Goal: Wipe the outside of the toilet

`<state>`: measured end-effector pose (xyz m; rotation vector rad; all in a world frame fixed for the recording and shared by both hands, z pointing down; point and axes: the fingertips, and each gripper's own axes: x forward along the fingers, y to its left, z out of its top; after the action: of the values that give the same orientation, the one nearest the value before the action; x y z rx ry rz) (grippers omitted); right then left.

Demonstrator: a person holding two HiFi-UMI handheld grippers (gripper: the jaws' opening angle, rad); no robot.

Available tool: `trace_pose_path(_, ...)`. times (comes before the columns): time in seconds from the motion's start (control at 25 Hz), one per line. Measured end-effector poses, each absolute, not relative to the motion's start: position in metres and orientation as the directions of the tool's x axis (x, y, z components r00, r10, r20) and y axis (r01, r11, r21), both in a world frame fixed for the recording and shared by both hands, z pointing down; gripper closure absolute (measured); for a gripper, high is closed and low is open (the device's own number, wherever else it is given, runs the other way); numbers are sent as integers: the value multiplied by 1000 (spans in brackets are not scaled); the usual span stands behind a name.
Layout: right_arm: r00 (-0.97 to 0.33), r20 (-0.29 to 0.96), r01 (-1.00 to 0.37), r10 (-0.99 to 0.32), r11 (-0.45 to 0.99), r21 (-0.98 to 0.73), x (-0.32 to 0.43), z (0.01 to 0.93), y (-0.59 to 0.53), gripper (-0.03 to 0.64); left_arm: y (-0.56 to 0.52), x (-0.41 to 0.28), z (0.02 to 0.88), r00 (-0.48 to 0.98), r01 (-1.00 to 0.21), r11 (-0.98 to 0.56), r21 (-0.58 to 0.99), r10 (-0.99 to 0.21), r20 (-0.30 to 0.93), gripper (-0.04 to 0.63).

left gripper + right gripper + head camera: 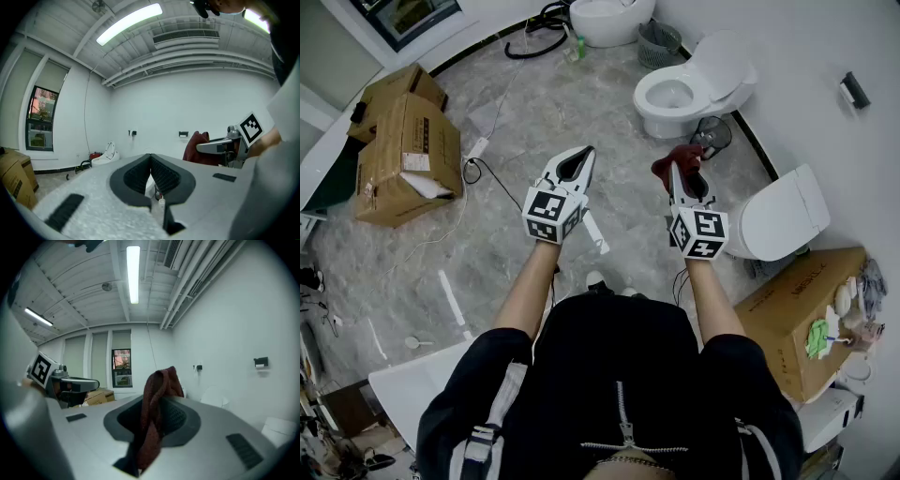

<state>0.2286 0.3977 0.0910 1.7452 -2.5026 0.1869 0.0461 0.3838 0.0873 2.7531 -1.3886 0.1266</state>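
A white toilet (692, 87) with its lid up stands ahead against the right wall; its pale lid (213, 396) shows faintly in the right gripper view. My right gripper (679, 171) is shut on a dark red cloth (676, 159), which bunches above the jaws and hangs down between them (156, 414). It is held in the air short of the toilet, not touching it. To its left, at about the same height, my left gripper (578, 165) has its tips together on nothing (150, 158). From the left gripper view the cloth (194, 146) shows at the right.
A second toilet (782, 217) with its lid down stands close at my right, beside a cardboard box (802, 317). More boxes (401, 150) lie at the left. A wire basket (713, 137) sits by the open toilet, a bin (659, 43) and another white fixture (610, 19) farther back. Cables cross the floor.
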Motion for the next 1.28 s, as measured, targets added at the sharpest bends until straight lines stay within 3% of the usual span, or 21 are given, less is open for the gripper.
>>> trace_pose_path(1.28, -292, 219, -956, -931, 285, -61, 184, 118, 356, 531, 327, 3, 94, 648, -760, -650, 13, -756, 94, 595)
